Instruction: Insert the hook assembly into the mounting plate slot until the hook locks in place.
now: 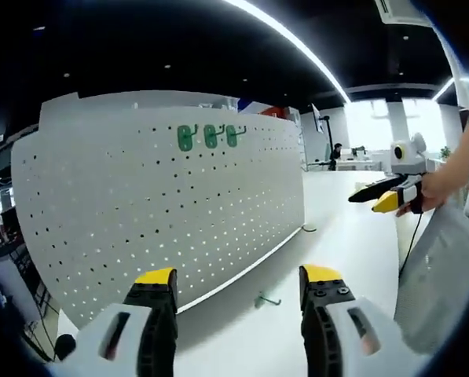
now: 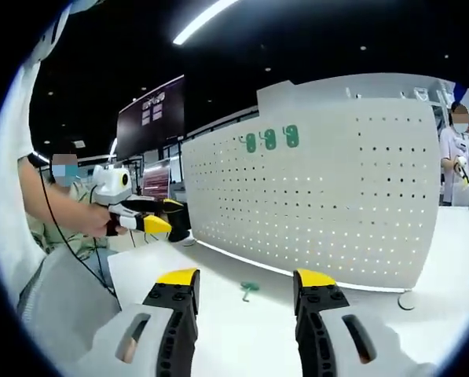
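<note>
Hook assembly: one small green hook piece, lying loose on the white tabletop in front of the pegboard's lower edge; seen in the left gripper view between that view's own two jaws, and in the right gripper view likewise ahead of the jaws, untouched by either gripper.

Mounting plate, a white perforated pegboard: standing upright on the tabletop, filling the left and centre of the left gripper view; in the right gripper view it stands centre to right.

Mounted hooks: three green pieces in a row near the board's top edge; same row in the right gripper view.

Left gripper: yellow-tipped jaws spread wide, nothing between them, low over the tabletop; in the right gripper view it enters at left, held in a person's hand, its tips close together from that angle.

Right gripper: jaws wide apart, empty; in the left gripper view it appears at far right, held in a hand, above the tabletop and well apart from the hook assembly.

Background: a person stands at the right edge of the right gripper view.
</note>
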A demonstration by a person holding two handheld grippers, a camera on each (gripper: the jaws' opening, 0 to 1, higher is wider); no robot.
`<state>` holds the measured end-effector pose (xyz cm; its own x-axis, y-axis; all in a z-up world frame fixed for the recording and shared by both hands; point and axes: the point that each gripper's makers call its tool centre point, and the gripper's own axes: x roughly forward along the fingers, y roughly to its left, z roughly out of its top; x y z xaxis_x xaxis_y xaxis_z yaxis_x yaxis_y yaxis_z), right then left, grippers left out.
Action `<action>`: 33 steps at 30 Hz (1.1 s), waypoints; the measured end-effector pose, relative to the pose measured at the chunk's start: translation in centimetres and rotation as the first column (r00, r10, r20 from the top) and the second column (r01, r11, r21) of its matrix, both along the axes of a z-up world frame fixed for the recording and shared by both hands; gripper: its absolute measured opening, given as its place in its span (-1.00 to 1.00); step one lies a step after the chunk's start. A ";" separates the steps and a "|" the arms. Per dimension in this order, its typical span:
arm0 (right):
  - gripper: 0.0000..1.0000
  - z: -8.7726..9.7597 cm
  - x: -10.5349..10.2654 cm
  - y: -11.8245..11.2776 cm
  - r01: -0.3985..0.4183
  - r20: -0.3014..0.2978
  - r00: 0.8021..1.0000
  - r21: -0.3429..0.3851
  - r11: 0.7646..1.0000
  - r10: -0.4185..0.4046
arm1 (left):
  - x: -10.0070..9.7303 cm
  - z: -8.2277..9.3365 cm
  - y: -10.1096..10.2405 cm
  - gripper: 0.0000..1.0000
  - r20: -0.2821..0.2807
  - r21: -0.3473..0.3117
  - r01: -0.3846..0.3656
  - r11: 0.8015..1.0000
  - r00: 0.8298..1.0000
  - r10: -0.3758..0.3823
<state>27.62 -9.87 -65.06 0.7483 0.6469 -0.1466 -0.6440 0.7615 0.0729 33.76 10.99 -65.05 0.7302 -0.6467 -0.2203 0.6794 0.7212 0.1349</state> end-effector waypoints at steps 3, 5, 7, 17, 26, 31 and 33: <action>-0.09 -0.1 -0.1 0.1 -0.005 -0.002 1.000 -0.007 1.000 0.005 | 0.1 -0.8 -0.3 0.27 -0.018 0.043 0.031 0.999 0.999 -0.030; -0.09 -0.1 0.0 0.0 -0.002 -0.004 1.000 -0.006 1.000 0.002 | 0.1 -1.6 -0.6 0.27 -0.043 0.086 0.064 0.994 0.997 -0.060; -0.08 0.0 -0.1 -0.1 0.000 0.000 1.000 -0.007 1.000 0.000 | 0.2 -1.8 -1.0 0.28 -0.053 0.077 0.083 0.994 0.995 -0.079; -0.05 -1.2 -0.1 0.0 0.000 -0.046 0.999 -0.039 0.999 -0.002 | 1.0 -2.9 -1.4 0.29 -0.093 0.136 0.148 0.980 0.986 -0.137; -0.05 -2.1 -0.1 -0.1 -0.002 -0.078 0.997 -0.055 0.998 -0.002 | 1.5 -3.6 -2.0 0.28 -0.114 0.162 0.187 0.969 0.979 -0.170; -0.05 -2.4 -0.2 0.0 -0.006 -0.089 0.996 -0.064 0.998 0.000 | 1.8 -3.9 -2.5 0.27 -0.124 0.184 0.211 0.960 0.974 -0.190; -0.05 -2.5 -0.2 -0.1 -0.004 -0.094 0.996 -0.071 0.998 -0.002 | 1.9 -4.1 -2.6 0.28 -0.132 0.191 0.218 0.957 0.972 -0.195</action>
<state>27.39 -9.98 -67.59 0.7284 0.6332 -0.2616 -0.6376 0.7663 0.0794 35.70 8.38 -69.18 0.5488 -0.7145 -0.4340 0.8298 0.5286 0.1790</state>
